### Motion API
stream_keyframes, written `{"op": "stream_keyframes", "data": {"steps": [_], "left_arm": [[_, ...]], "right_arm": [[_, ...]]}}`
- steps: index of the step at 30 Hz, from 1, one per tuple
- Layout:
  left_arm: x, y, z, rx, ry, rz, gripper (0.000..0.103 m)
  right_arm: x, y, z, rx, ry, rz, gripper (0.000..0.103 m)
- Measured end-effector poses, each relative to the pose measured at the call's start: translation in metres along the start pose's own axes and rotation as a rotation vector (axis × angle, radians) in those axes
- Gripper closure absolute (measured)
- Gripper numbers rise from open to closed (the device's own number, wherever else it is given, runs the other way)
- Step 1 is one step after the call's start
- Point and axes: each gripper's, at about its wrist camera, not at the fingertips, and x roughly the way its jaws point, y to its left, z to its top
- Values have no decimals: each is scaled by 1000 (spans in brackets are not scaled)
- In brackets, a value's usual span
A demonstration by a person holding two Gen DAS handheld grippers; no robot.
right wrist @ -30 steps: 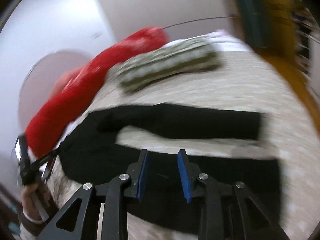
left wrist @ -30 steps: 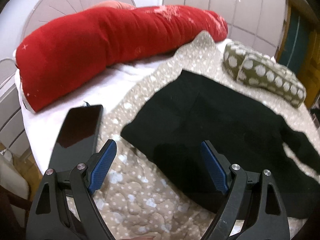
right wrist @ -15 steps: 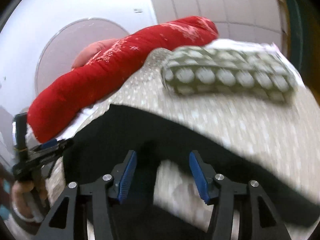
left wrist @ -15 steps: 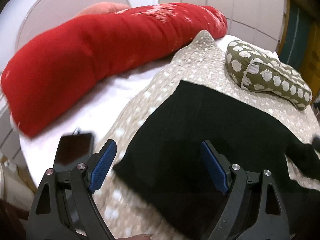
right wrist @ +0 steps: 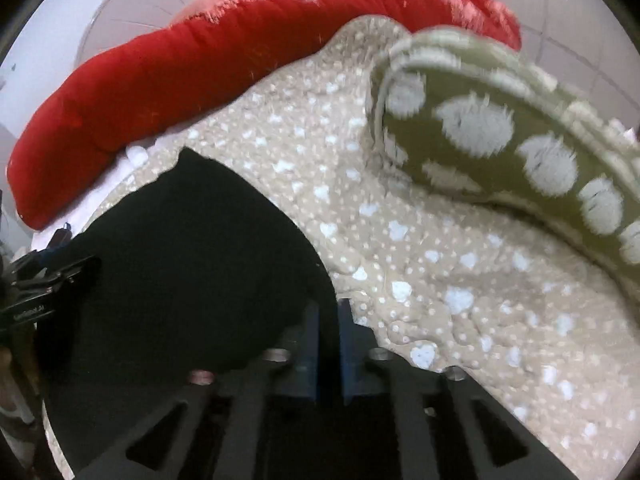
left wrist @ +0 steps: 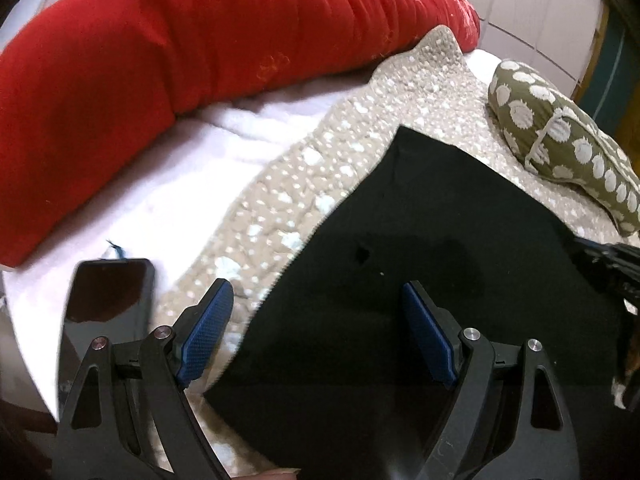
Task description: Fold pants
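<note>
Black pants (left wrist: 440, 240) lie spread flat on a beige dotted quilt (left wrist: 312, 168). My left gripper (left wrist: 314, 286) hangs open over the near left corner of the pants, with its left finger above the quilt and its right finger above the cloth. In the right wrist view my right gripper (right wrist: 329, 312) is shut at the right edge of the pants (right wrist: 192, 248), with dark cloth showing between its blue pads. The right gripper's body (left wrist: 608, 264) shows at the right edge of the left wrist view. The left gripper (right wrist: 48, 284) shows at the left edge of the right wrist view.
A long red bolster (left wrist: 160, 60) lies along the far side of the bed. An olive pillow with white dots (right wrist: 520, 128) rests on the quilt (right wrist: 440, 280) to the right. A dark phone (left wrist: 108, 308) sits on the white sheet (left wrist: 180, 184), left of my left gripper.
My left gripper moved forward over the pants' corner, still open. My right gripper swung across from the legs to the pants' right edge, rolled upright, opened wide and then shut.
</note>
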Motion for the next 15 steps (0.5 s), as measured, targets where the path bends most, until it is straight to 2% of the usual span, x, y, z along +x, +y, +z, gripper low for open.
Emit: {"op": "stream_keyframes", "data": {"steps": [4, 8, 12, 15], "left_arm": [[-34, 21, 1, -37, -77, 21, 17], [-82, 58, 3, -125, -189, 54, 17], [-132, 85, -3, -209, -314, 80, 17], [-143, 81, -12, -190, -347, 96, 17]], "right_arm": [[-64, 36, -5, -32, -150, -24, 97], [-118, 95, -36, -90, -253, -42, 97], [-119, 146, -74, -26, -261, 18, 97], [-87, 179, -110, -4, -187, 71, 97]]}}
